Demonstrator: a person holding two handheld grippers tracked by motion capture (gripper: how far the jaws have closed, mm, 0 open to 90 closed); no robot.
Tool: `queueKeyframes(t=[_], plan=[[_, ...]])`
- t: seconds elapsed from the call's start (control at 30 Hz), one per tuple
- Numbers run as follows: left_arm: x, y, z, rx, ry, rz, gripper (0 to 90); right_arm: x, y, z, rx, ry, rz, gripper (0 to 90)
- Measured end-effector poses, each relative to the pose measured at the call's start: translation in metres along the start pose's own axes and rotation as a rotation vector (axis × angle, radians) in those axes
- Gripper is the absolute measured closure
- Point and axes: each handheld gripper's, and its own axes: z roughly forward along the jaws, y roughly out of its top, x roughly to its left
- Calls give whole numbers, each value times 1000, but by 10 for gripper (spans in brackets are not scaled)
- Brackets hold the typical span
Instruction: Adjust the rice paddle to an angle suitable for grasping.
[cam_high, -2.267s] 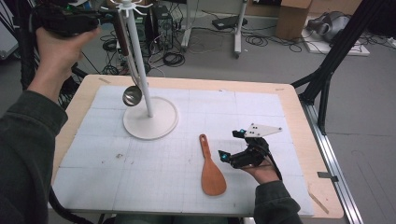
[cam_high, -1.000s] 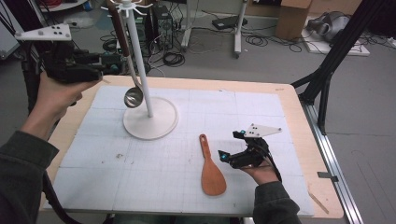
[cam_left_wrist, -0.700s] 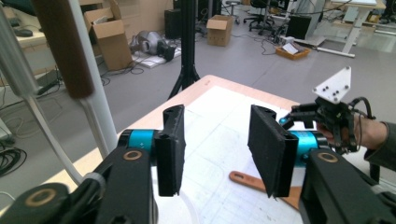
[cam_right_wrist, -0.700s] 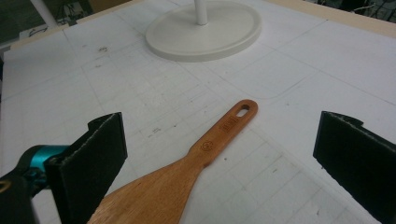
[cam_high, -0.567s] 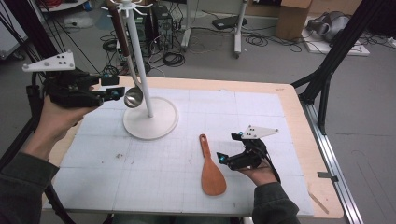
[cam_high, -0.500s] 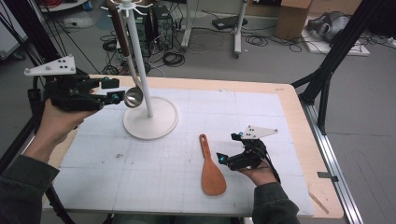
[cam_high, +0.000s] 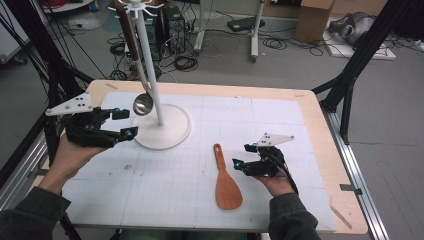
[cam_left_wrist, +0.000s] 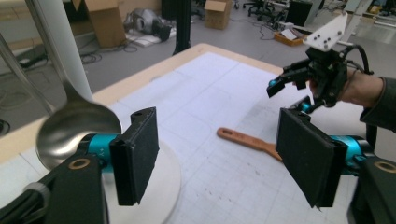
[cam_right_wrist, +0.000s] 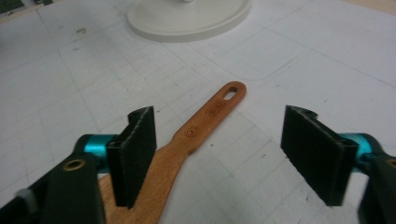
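Note:
A metal ladle (cam_high: 143, 104) hangs by its long handle from a white hook stand (cam_high: 150, 65) at the table's back left. My left gripper (cam_high: 123, 122) hovers just left of the ladle's bowl (cam_left_wrist: 74, 130). Its jaws are open and have just been opening, with nothing between them. A wooden spatula (cam_high: 225, 180) lies flat on the white mat. My right gripper (cam_high: 242, 156) sits low beside its handle (cam_right_wrist: 205, 116). Those jaws are open and have just been closing. The handle lies below the gap, and no pad touches it.
The stand's round white base (cam_high: 167, 131) rests on the gridded mat (cam_high: 280, 125), which covers most of the wooden table (cam_high: 320, 125). Black frame legs (cam_high: 350, 75), cables and boxes stand on the floor beyond the far edge.
My left hand has come down from beside the stand's top to the level of the ladle's bowl, and its jaws stand wider. The right hand and the spatula stay where they were.

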Motion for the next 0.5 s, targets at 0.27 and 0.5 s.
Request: queueKeyframes(t=[0.27,0.5], plan=[[-9,-22,6,30,-19,11,245,-2,7,17,69,36,-27,690],[-10,-41,6,52,-4,-14,211,-3,11,33,120,34,-33,828]])
